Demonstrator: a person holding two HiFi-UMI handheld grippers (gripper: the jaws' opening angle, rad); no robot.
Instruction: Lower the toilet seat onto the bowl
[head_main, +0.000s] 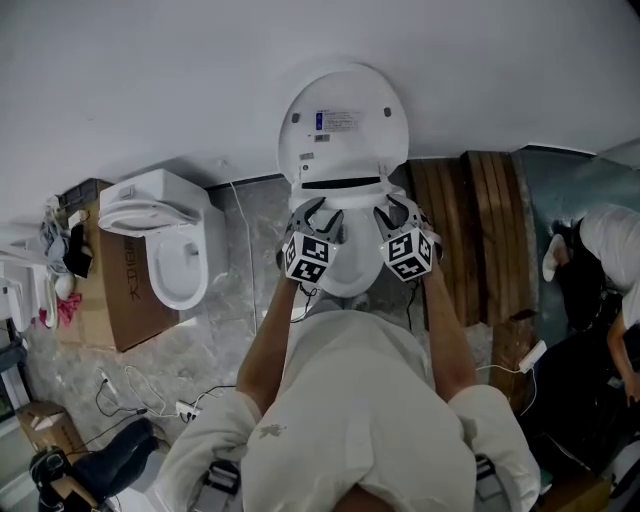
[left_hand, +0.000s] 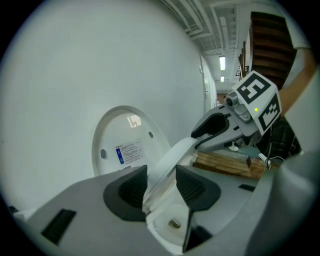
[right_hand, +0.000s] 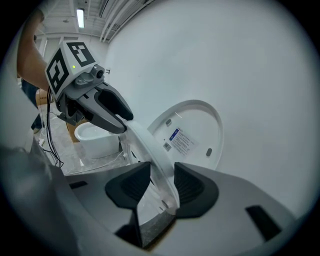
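Left tool and right tool each clench a side of the seat, which tilts forward from the upright lid, above the bowl.

The person wears a pale short-sleeved shirt. The left gripper and right gripper are light grey with black pads. Each carries a cube of black-and-white square markers with a small green light.

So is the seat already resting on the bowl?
Apart. The left gripper view shows the seat tilted up at an angle, with the open inside of the bowl showing beneath it.
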